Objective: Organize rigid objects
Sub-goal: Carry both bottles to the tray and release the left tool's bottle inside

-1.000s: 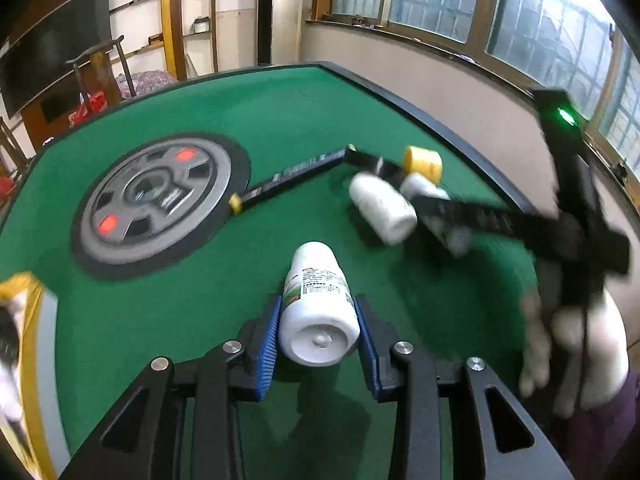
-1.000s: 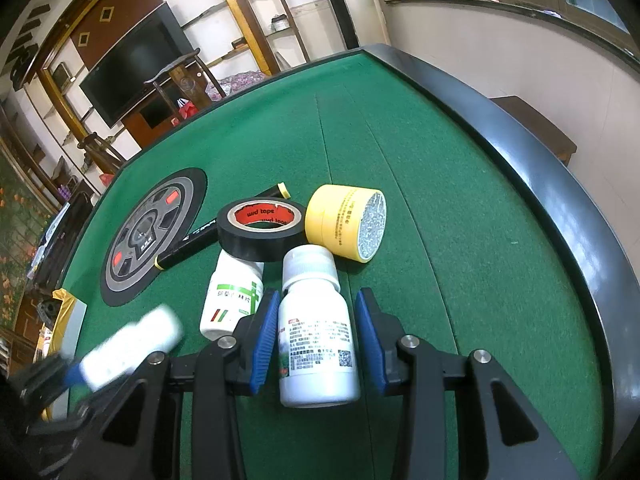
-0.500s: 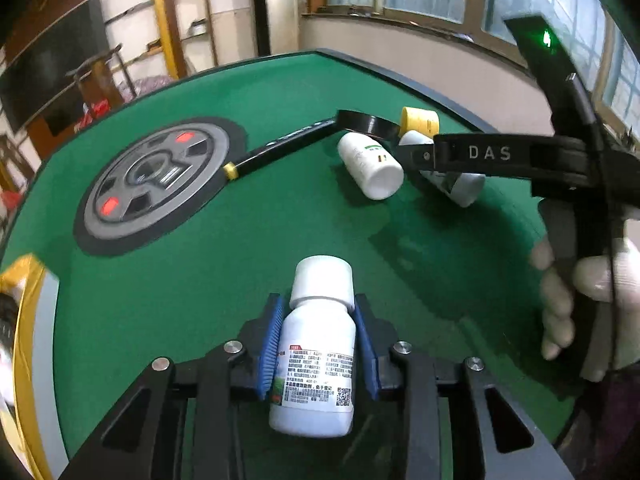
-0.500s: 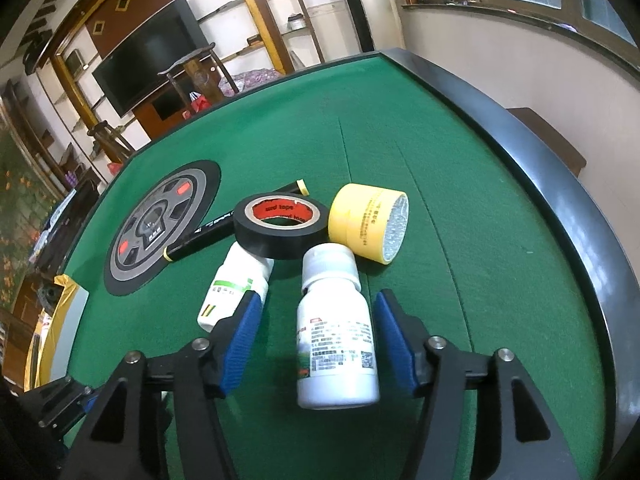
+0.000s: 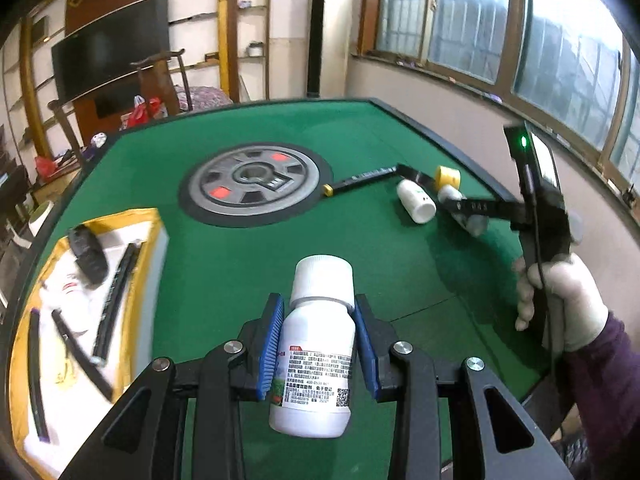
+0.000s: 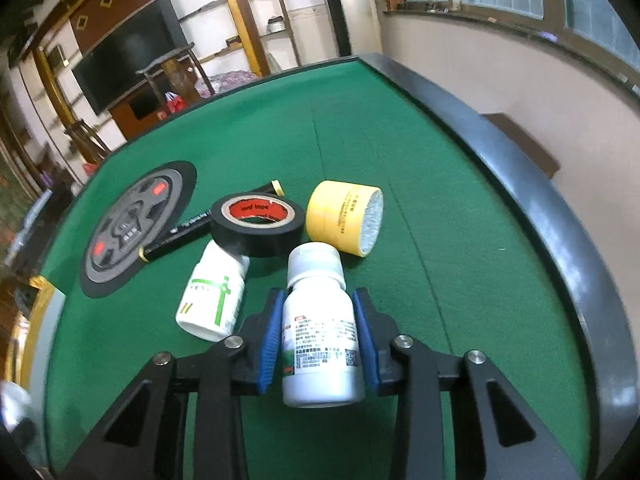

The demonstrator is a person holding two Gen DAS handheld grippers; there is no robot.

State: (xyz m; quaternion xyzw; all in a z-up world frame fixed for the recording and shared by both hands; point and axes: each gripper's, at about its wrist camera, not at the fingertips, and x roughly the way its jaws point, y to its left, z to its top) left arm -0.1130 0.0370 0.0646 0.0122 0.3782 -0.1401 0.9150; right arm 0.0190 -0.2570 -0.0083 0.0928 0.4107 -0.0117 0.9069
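Each gripper clamps a white bottle: the left gripper point(image 5: 316, 340) carries its bottle point(image 5: 316, 344) toward the tray point(image 5: 140, 216), while the right gripper point(image 6: 318, 340) is closing on another bottle point(image 6: 320, 328) beside the tape rolls point(image 6: 256, 226), seemingly to lift it.

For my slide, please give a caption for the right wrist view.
Right gripper closing on a white bottle beside black tape and yellow tape.

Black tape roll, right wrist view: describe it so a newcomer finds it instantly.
On the green felt table, look just right of the round grey-and-black wheel mat. The black tape roll lies flat there, over a black marker and a fallen white bottle. Its red inner core, printed with text, sets it apart from the yellow roll beside it.
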